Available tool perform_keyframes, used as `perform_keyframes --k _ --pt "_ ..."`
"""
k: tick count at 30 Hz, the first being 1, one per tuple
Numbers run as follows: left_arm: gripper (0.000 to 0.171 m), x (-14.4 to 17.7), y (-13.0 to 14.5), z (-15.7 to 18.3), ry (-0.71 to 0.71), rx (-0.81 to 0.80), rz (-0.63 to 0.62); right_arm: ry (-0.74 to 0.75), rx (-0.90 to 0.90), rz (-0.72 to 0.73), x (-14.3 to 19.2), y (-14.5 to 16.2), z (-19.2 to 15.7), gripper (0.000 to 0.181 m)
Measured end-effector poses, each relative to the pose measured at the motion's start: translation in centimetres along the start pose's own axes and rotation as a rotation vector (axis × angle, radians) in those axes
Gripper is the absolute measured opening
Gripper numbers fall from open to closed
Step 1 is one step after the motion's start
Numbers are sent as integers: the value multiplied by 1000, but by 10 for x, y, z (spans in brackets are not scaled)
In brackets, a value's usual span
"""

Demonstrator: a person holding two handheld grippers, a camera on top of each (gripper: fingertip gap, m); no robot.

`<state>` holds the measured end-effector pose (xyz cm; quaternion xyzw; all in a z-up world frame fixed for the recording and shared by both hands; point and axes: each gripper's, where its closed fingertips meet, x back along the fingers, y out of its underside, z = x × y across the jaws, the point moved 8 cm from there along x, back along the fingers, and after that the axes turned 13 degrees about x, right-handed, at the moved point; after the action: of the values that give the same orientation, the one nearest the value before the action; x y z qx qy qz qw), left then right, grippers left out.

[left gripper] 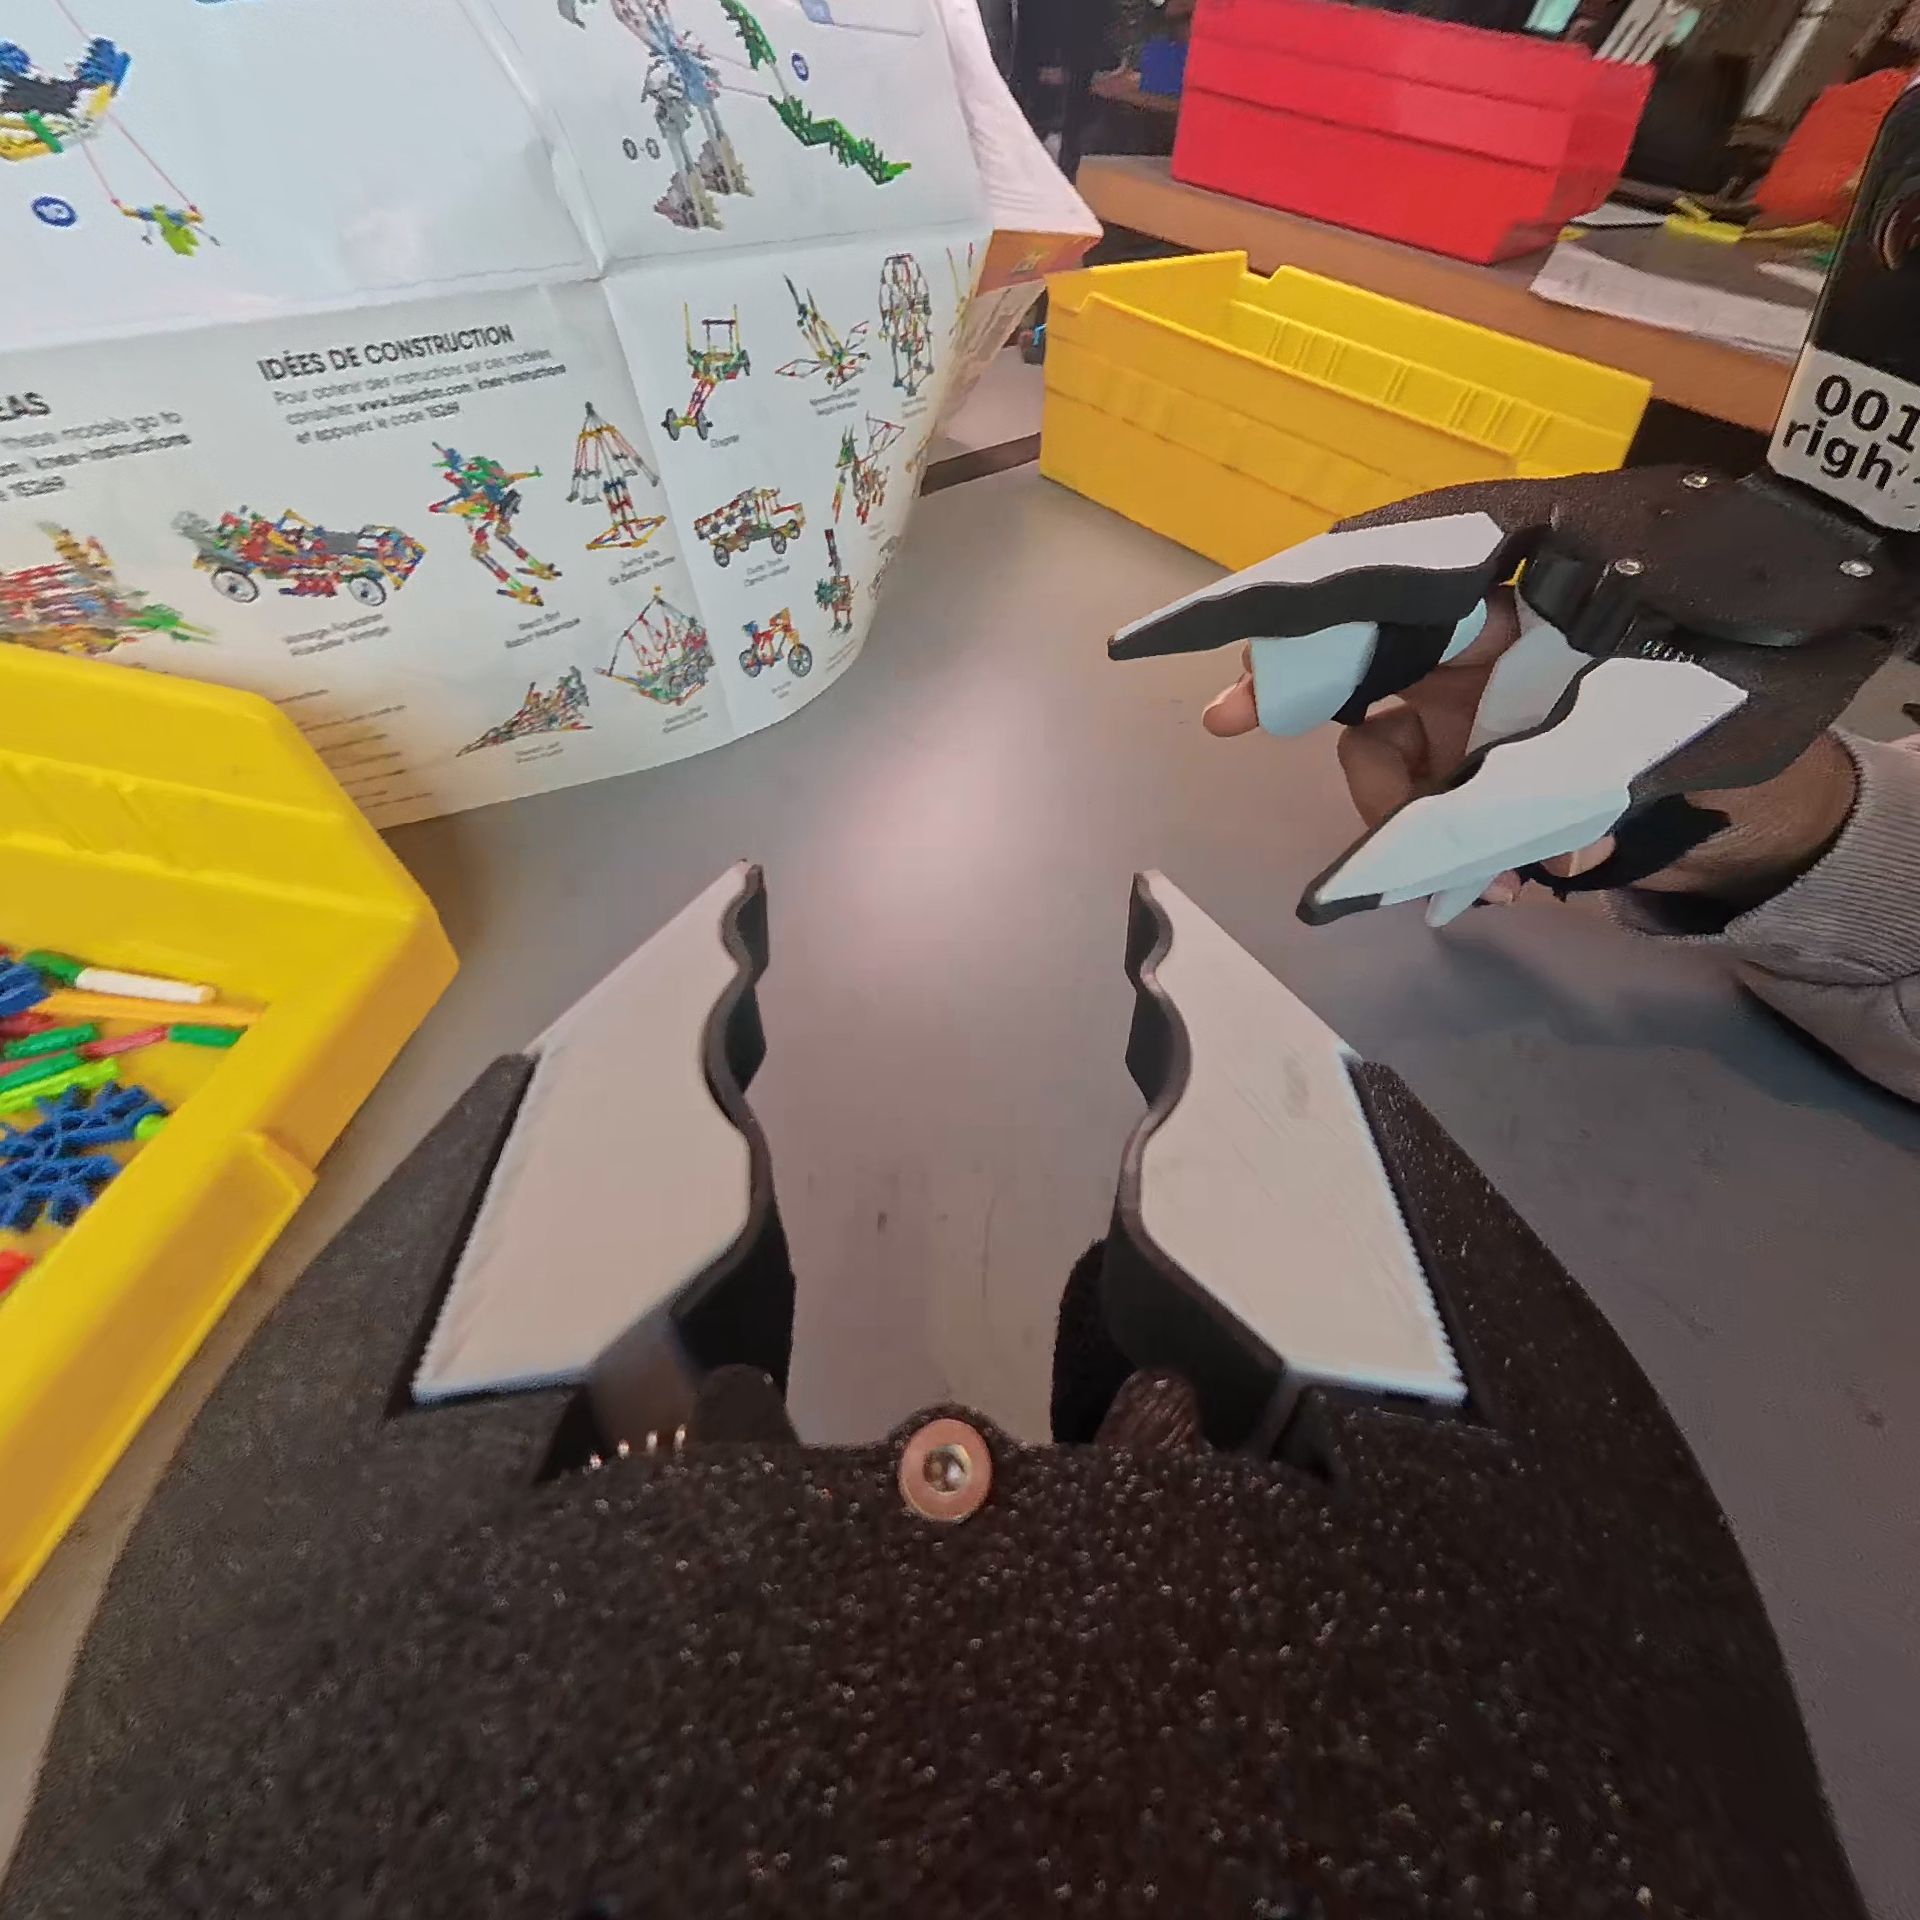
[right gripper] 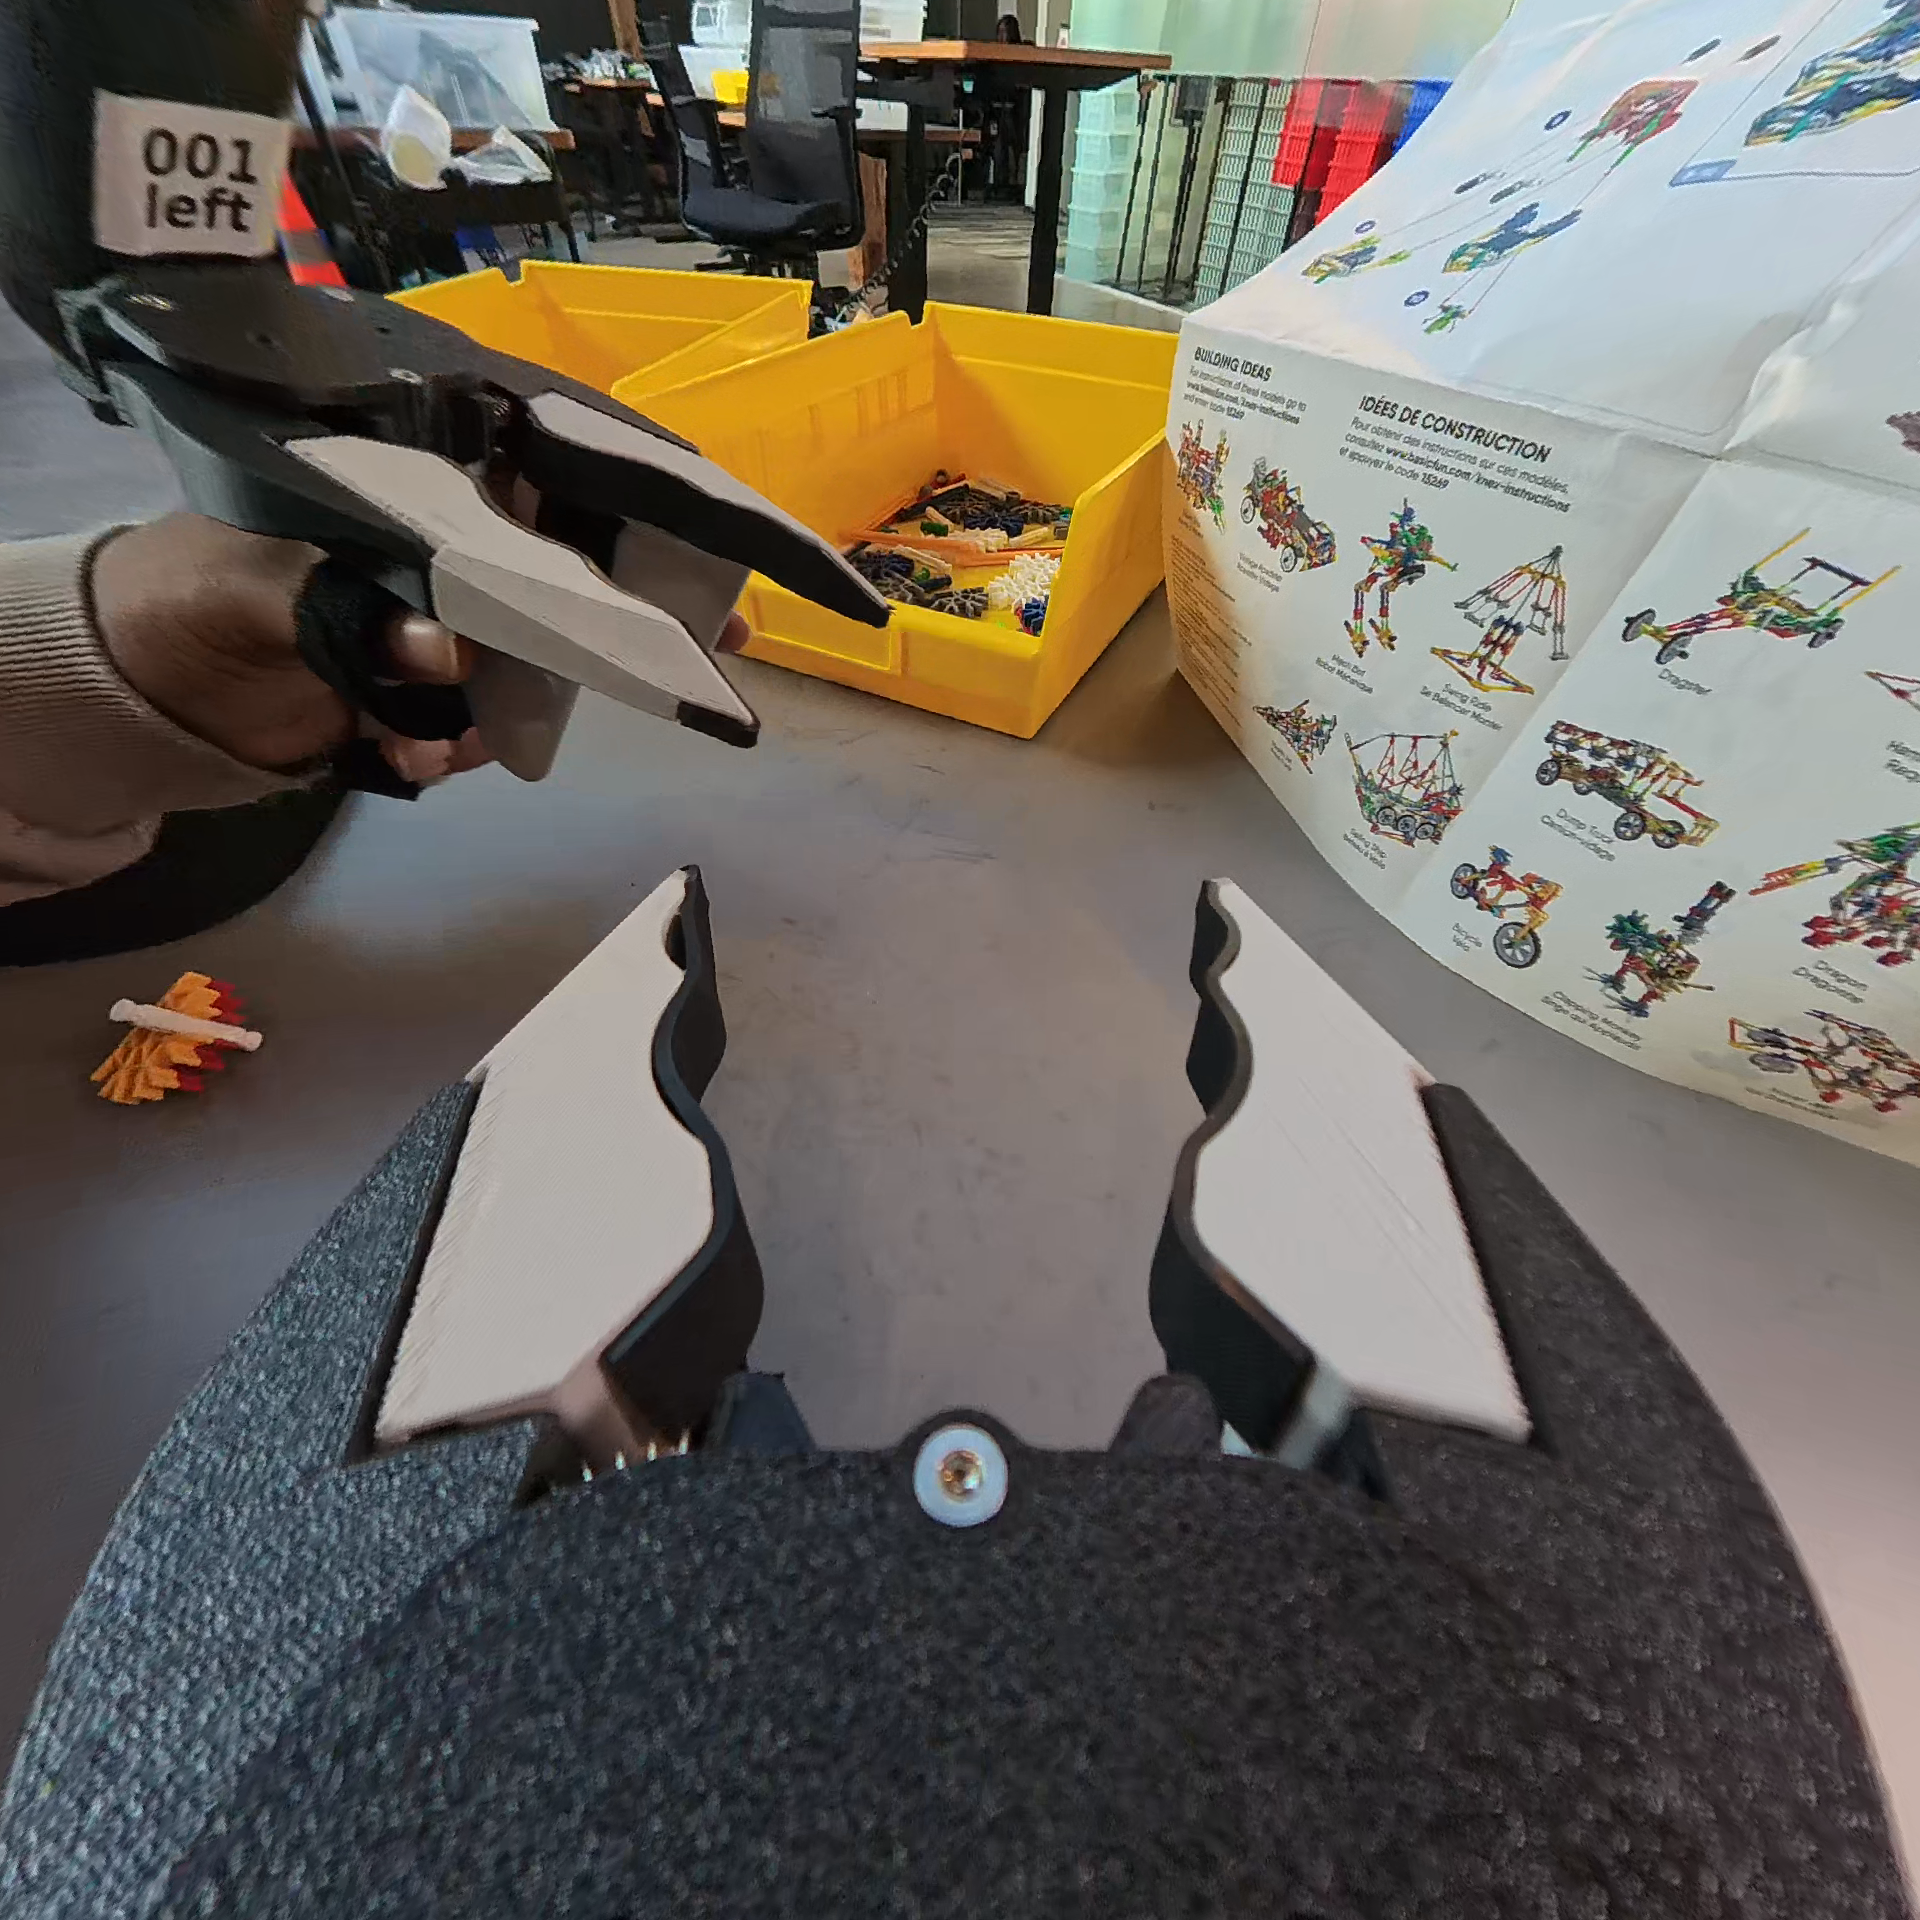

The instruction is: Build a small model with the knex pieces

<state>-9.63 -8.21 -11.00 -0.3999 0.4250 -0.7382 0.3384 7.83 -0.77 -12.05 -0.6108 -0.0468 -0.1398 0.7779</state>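
Note:
My left gripper is open and empty, low over the grey table. My right gripper is also open and empty over bare table. Each shows in the other's view, open and held by a hand: the right one in the left wrist view, the left one in the right wrist view. A small stack of orange and red connectors on a white rod lies on the table left of my right gripper. A yellow bin of loose construction pieces stands beyond; it also shows in the left wrist view.
A large folded instruction sheet stands curved on the table; it is at the right in the right wrist view. An empty yellow bin sits at the back right. A red bin is on a desk behind. Another yellow bin stands behind the filled one.

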Motion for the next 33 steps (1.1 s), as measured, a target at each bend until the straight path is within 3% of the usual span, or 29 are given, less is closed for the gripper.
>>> perform_keyframes --k 6,14,24,28,33 --pt "70 32 -5 46 -190 -3 38 -6 159 -140 -10 8 -8 93" --pt "71 51 -13 102 -369 -62 30 86 241 -162 17 12 25 92" --pt "74 59 -8 93 -455 -39 -40 124 70 9 56 -1 48 91" --pt "76 60 11 81 -393 -4 -67 97 63 -38 48 10 44 91" --pt "80 67 24 71 -266 -70 -139 27 52 -66 36 20 33 91"
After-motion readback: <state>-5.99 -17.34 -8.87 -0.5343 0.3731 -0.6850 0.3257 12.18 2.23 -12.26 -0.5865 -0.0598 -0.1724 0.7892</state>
